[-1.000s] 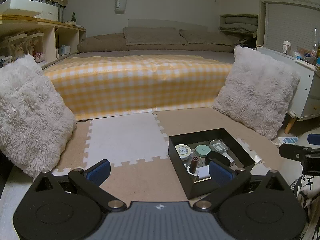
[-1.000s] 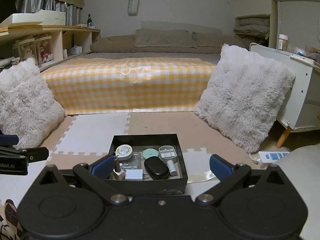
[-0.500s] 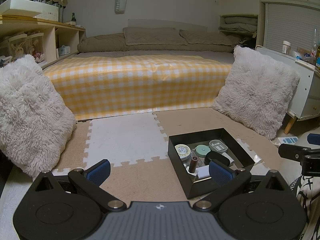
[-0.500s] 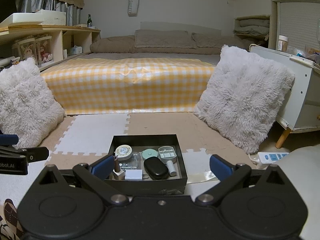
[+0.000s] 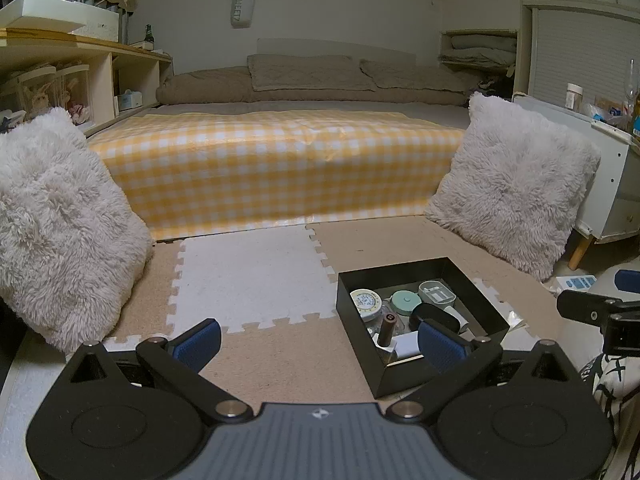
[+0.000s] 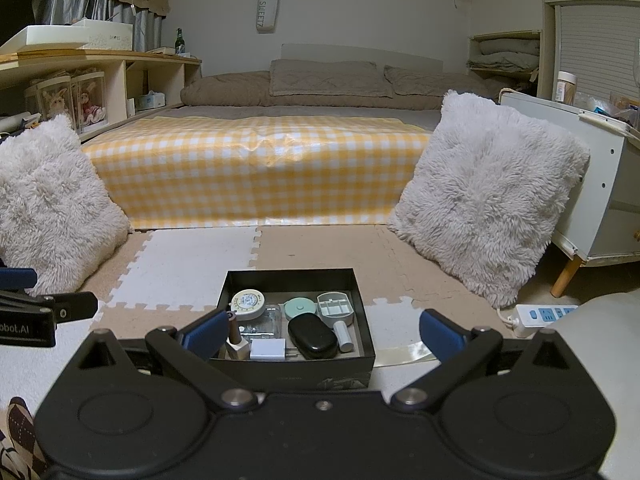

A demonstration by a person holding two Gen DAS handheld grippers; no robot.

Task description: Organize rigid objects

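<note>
Two handheld grippers hover low over a floor of tan and white foam puzzle mats (image 6: 192,264), both with jaws spread wide and nothing between them. The right gripper (image 6: 320,332) faces a shallow black box (image 6: 294,368) that sits straight ahead of it on the mats, its near wall between the blue finger pads (image 6: 440,334). The left gripper (image 5: 316,340) sees the same box (image 5: 400,376) off to its right, with its right pad overlapping the box's near corner in view.

Inside the box, along the far wall from left to right, lie a round white tin (image 6: 248,302), a round mint-green case (image 6: 300,309) and a grey divided tray (image 6: 335,307). Along the near wall stand a small bottle with a brown cap (image 6: 234,334), then a white charger plug (image 6: 268,349), a black oval case (image 6: 313,337) and a white tube (image 6: 344,335) at the right edge. A clear plastic item between them is hard to make out.

Beyond the mats runs a low bed with a yellow checked cover (image 6: 256,168), flanked by two fluffy white cushions, one on the left (image 6: 48,200) and one on the right (image 6: 488,196). A white power strip (image 6: 540,316) lies on the floor at right.
</note>
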